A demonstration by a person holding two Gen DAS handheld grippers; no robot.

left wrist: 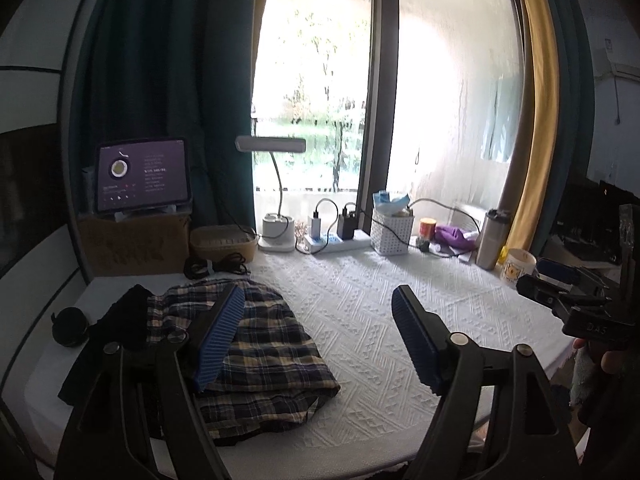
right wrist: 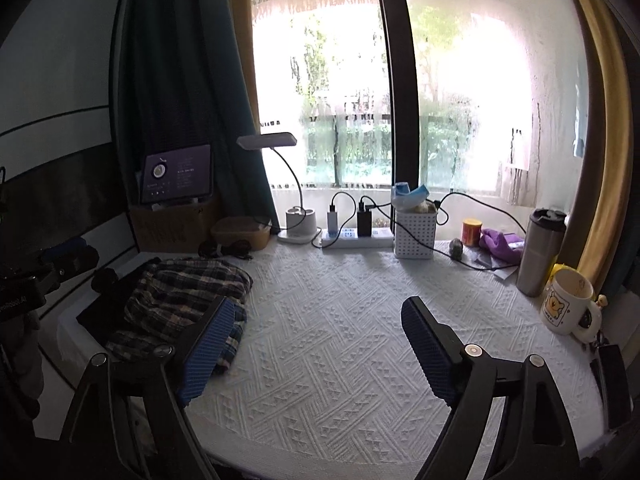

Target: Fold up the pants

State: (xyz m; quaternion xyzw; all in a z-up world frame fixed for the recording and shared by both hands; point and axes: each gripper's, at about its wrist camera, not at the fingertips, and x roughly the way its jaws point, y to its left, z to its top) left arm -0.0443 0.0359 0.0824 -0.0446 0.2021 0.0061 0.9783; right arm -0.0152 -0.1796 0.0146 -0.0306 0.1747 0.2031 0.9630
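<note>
White textured tablecloth [right wrist: 340, 340], bright window [right wrist: 340, 100]

Window [left wrist: 440, 92] glare blown out; foreground dim; fisheye edges warped.

One pair of plaid pants [left wrist: 256, 344] on the table's left side. Along the far edge: one desk lamp [left wrist: 272, 184], one power strip [left wrist: 340, 242], two chargers, one white basket [left wrist: 391, 230], one steel tumbler [right wrist: 540, 252], one mug [right wrist: 568, 302], one tablet [left wrist: 142, 174].
</note>
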